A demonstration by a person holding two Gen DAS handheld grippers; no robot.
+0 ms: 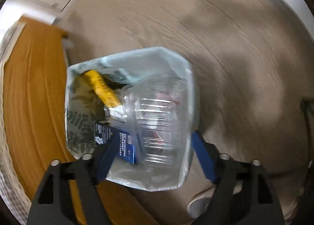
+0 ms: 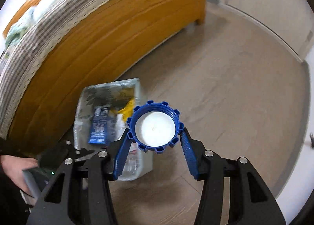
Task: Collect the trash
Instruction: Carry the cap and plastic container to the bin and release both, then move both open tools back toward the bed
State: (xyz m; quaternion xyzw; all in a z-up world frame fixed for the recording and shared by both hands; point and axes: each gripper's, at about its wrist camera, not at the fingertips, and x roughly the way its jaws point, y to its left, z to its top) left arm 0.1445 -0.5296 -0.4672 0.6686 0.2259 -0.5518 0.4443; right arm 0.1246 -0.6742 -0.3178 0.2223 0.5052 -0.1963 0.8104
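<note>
A lined trash bin (image 1: 176,64) stands on the floor beside a wooden bed frame. It holds a clear plastic clamshell container (image 1: 157,119), a yellow wrapper (image 1: 102,89), a dark blue packet (image 1: 121,144) and crumpled white paper. My left gripper (image 1: 151,146) is open directly above the bin, its blue fingers (image 1: 202,156) wide apart on either side of the container. My right gripper (image 2: 155,132) is shut on a large blue bottle cap (image 2: 155,127) with a white inside, held above the floor to the right of the bin (image 2: 138,91).
The orange wooden bed frame (image 2: 98,48) with a patterned blanket (image 2: 39,28) runs along the left. A white wall and baseboard (image 2: 255,21) lie at the far right. The holder's hand (image 2: 11,168) and left gripper show at the lower left. A shoe (image 1: 200,203) is below the bin.
</note>
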